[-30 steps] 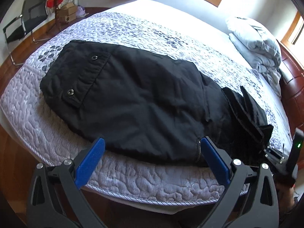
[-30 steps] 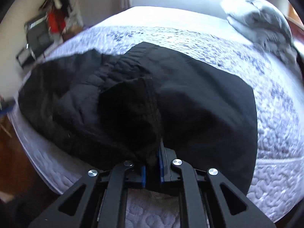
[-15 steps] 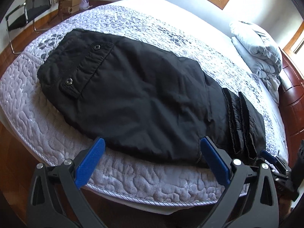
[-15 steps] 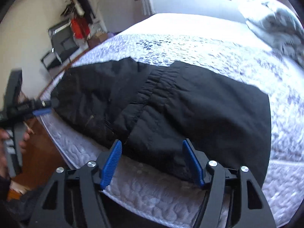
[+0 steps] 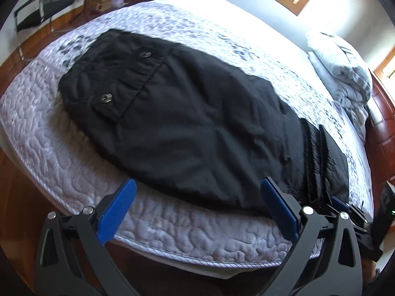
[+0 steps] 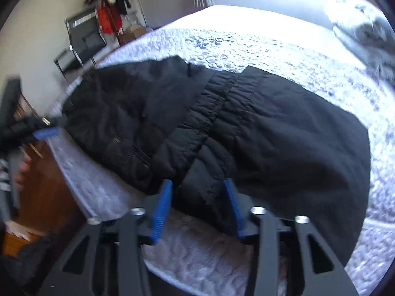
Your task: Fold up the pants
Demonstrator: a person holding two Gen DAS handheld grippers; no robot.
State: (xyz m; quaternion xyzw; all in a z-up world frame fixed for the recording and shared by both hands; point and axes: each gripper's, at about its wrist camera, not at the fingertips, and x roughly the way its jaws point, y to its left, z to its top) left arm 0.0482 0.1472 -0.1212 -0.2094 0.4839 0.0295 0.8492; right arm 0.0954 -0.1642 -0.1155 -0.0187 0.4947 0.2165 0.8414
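Pants (image 5: 197, 128) were what both our tools faced, black and lying folded over along the near edge of the bed (image 5: 172, 234). Our left gripper (image 5: 197, 209) stood wide open with nothing between its blue pads, hovering just off the mattress edge below the garment's near hem. Our right gripper (image 6: 197, 199) was also open, somewhat narrower, its pads straddling the near end of the gathered waistband (image 6: 214, 103) without closing on cloth. Outward from there, a snap-buttoned pocket flap (image 5: 116, 91) marked the pants' far left end in the left view, and the waistband ridges crossed the garment toward its right end. A grey bundle of bedding (image 5: 345, 69) sat by the headboard, a chair (image 6: 81, 39) against the wall. We judged one fold just laid down and let go, with the step in hand being the regrasp. The next move called for both grippers to pinch matching edges so the layers would not slide apart. Against a second earlier, the right gripper had released: then it was clamped on a raised hump of fabric, now that hump lay flat. The left gripper's opening had not changed.
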